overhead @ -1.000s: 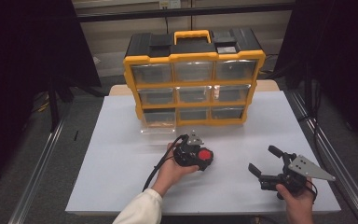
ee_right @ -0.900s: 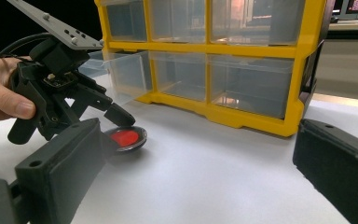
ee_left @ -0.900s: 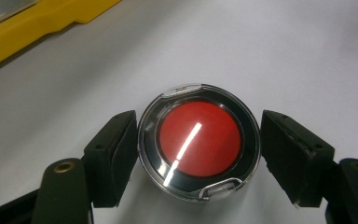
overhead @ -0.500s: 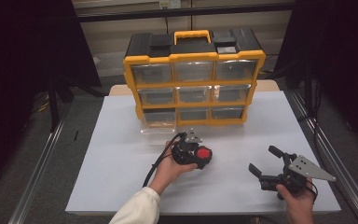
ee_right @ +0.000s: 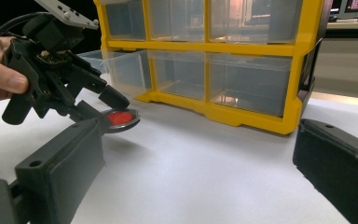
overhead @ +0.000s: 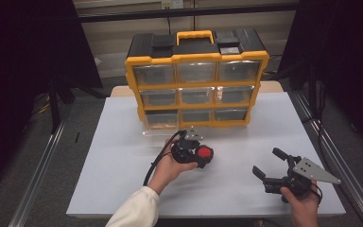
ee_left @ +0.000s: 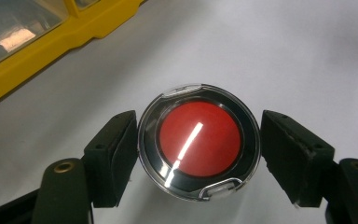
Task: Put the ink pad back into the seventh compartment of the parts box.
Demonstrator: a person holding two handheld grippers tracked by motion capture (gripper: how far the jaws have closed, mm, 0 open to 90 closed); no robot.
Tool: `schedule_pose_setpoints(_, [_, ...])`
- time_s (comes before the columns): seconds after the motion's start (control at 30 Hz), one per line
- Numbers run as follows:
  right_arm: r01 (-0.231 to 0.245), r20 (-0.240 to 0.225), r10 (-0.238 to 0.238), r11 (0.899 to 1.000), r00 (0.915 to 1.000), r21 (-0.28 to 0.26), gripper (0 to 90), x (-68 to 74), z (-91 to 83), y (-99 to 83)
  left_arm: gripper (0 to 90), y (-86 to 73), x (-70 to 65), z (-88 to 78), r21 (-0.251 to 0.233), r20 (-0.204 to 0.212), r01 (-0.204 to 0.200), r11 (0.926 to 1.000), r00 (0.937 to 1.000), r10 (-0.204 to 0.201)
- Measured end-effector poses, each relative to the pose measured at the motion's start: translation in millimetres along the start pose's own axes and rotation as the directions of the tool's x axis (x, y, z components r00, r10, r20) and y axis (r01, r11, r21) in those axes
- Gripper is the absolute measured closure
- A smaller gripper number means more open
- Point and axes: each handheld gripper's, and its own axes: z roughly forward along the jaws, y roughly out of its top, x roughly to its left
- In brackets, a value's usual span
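1. One round container (ee_left: 199, 148): red centre, black ring, clear glossy rim, small clear tabs at top and bottom edge, a bright reflection streak across the red. Sits between the left gripper's (ee_left: 199, 156) pads.
2. Grip state: left pad (ee_left: 123, 151) touches the rim. The right pad (ee_left: 282, 149) is just beside it and contact is hard to call. Jaws stand wide around it. In the right gripper view the container (ee_right: 120, 119) sits off the white table surface (ee_right: 191, 177), so it reads as pinched and lifted.
3. Location: high view puts the container (overhead: 204, 153) near the table's middle, just in front of the yellow organizer (overhead: 197, 78), below its bottom drawer row.
4. Bottom-left clear drawer (overhead: 157, 124) is pulled out, near the left gripper (overhead: 203, 156).
5. Right gripper (overhead: 270, 163): jaws spread, nothing between them. It's held by the right hand (overhead: 302, 203) at the near right of the table, well apart from the container.
6. Left hand (overhead: 168, 165) holds its gripper body from below, white sleeve (overhead: 134, 210) at the bottom edge.
7. Organizer: yellow frame, black top, yellow handle, three rows of three clear drawers.
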Motion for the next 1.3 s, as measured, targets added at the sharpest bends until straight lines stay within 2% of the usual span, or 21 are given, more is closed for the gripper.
schedule_pose_setpoints(0.03, [-0.001, -0.001, 0.001, 1.0, 1.0, 0.0, 1.4, 0.2, 0.1, 0.0, 29.1, 1.6, -0.1, -1.3, -0.008, 0.006, 0.011, 0.9999, 0.9999, -0.011])
schedule_pose_setpoints(0.23, [0.001, 0.0, -0.001, 1.0, 1.0, 0.003, 1.4, 0.3, 0.3, 0.0, 29.2, 5.0, 1.7, -5.3, -0.004, 0.009, 0.001, 1.0, 1.0, -0.001])
schedule_pose_setpoints(0.27, [0.003, 0.001, -0.003, 1.0, 1.0, 0.002, 1.4, 0.3, 0.3, -0.1, 29.1, 5.3, 1.4, -5.4, -0.01, 0.012, 0.012, 0.9999, 0.9999, -0.012])
schedule_pose_setpoints(0.47, [0.002, -0.002, -0.002, 1.0, 1.0, 0.003, 1.4, 0.2, 0.0, -0.1, 29.2, 7.4, 3.9, -9.3, -0.008, 0.019, 0.019, 0.9998, 0.9996, -0.019])
schedule_pose_setpoints(0.53, [-0.001, -0.002, 0.001, 1.0, 1.0, 0.003, 1.4, 0.4, 0.1, -0.1, 29.2, 8.4, 5.3, -11.3, -0.002, 0.021, 0.007, 1.0, 0.9997, -0.007])
schedule_pose_setpoints(0.6, [0.0, -0.003, 0.0, 1.0, 1.0, 0.004, 1.5, 0.4, -0.1, 0.0, 29.2, 9.3, 5.6, -12.4, -0.013, 0.028, 0.019, 0.9997, 0.9994, -0.019])
schedule_pose_setpoints(0.63, [0.002, -0.004, -0.002, 1.0, 1.0, 0.004, 1.4, 0.3, -0.1, -0.1, 29.2, 10.8, 6.5, -15.0, 0.002, 0.023, 0.009, 1.0, 0.9997, -0.009])
schedule_pose_setpoints(0.7, [0.0, -0.003, 0.0, 1.0, 1.0, 0.003, 1.4, 0.3, 0.0, -0.1, 29.1, 11.5, 7.6, -16.4, -0.001, 0.026, 0.006, 1.0, 0.9997, -0.006])
schedule_pose_setpoints(0.73, [-0.002, -0.001, 0.002, 1.0, 1.0, 0.002, 1.4, 0.3, 0.0, 0.0, 29.2, 11.6, 7.0, -16.3, -0.014, 0.026, 0.021, 0.9997, 0.9995, -0.02])
schedule_pose_setpoints(1.3, [0.001, -0.002, -0.001, 1.0, 1.0, 0.003, 1.4, 0.3, 0.0, -0.1, 29.2, 18.0, 14.0, -28.0, -0.01, 0.023, 0.024, 0.9997, 0.9995, -0.023])
